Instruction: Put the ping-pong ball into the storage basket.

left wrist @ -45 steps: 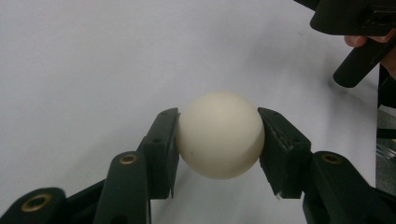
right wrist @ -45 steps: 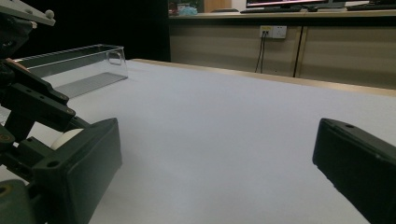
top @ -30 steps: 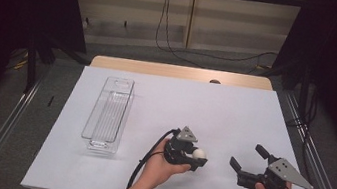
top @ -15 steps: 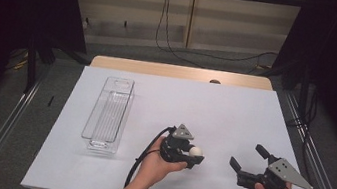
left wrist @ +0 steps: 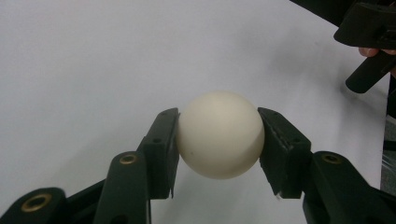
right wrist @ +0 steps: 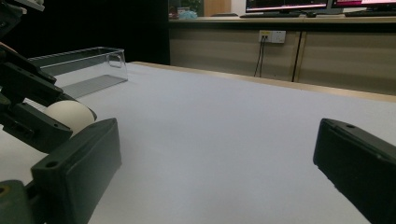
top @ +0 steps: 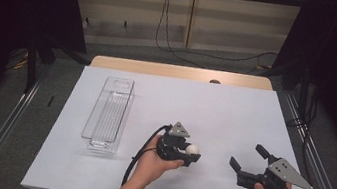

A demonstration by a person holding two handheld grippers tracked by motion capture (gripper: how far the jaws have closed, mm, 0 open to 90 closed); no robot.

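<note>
A cream-white ball (left wrist: pixel 219 134) sits between the two black jaws of my left gripper (left wrist: pixel 218 140), whose pads press on both its sides. From above, that ball (top: pixel 192 149) and my left gripper (top: pixel 190 153) are at the table's front middle, a little above the white surface. My right gripper (top: pixel 247 156) rests at the front right, jaws wide apart with nothing between them; it points left toward the ball. In the right gripper view the ball (right wrist: pixel 70 114) shows at the left, clamped in the other gripper, and my own gripper (right wrist: pixel 217 154) frames bare table.
A clear plastic bin (top: pixel 109 112) lies lengthwise on the left of the white table cover (top: pixel 215 106), also seen as the bin (right wrist: pixel 79 70) far left. A wooden table edge (top: pixel 180 71) runs along the back. Cables hang on the back wall.
The left gripper with the ball has drifted slightly toward the front and left. The right gripper has stayed where it was.
</note>
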